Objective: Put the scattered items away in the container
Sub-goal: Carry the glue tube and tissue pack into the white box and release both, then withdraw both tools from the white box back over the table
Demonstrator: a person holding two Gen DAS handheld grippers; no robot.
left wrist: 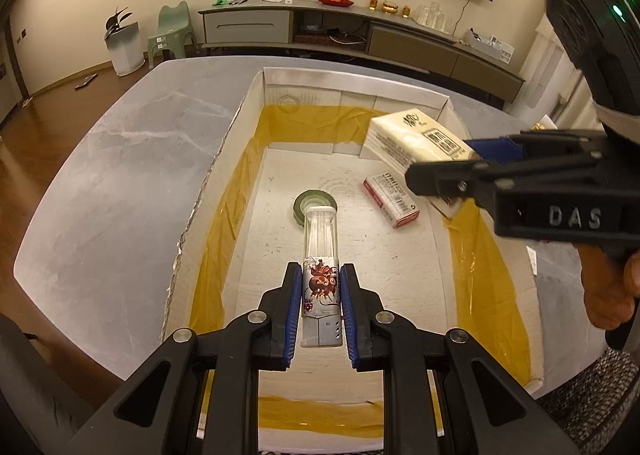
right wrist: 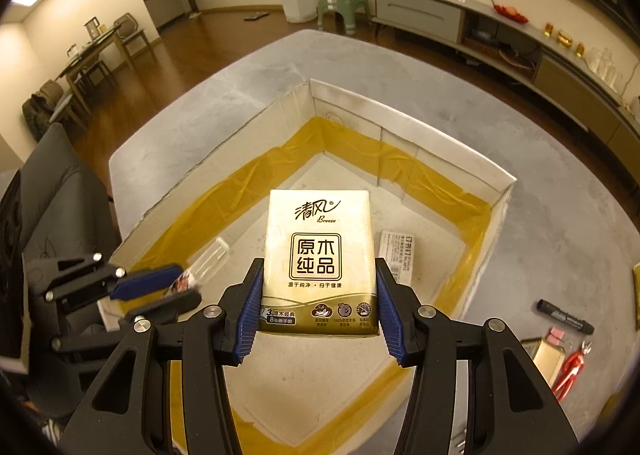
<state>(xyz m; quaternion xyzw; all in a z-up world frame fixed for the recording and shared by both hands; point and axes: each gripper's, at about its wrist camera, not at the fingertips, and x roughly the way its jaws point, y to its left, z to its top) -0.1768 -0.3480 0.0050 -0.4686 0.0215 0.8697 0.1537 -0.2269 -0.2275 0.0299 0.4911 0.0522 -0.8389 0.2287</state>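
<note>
The container is one shallow white cardboard box [left wrist: 352,89] lined along its inner walls with yellow tape, sitting on a grey table [left wrist: 120,183]. Everything here is placed relative to that box.

Two items are held above it. The left gripper [left wrist: 320,307] is clenched on one clear plastic tube [left wrist: 321,255] with a red printed label, its far end pointing over the middle of the box floor. The right gripper [right wrist: 318,307] grasps one pack of tissues [right wrist: 320,255], gold and white with printed characters, held over the box's right half; in the left wrist view the same pack hangs near the far right corner.

Two items already lie on the box floor: one roll of green tape [left wrist: 301,202] near the centre, partly hidden behind the tube, and one small red-and-white carton [left wrist: 390,197] flat to the right of it.

Outside the box, on the table just past its right wall, four loose things remain: one black marker [right wrist: 565,316], one small pink eraser [right wrist: 556,334], one gold tin [right wrist: 550,357] and one red-handled pair of pliers [right wrist: 570,369]. Part of a hand [left wrist: 612,295] shows at the right edge of the left wrist view.
</note>
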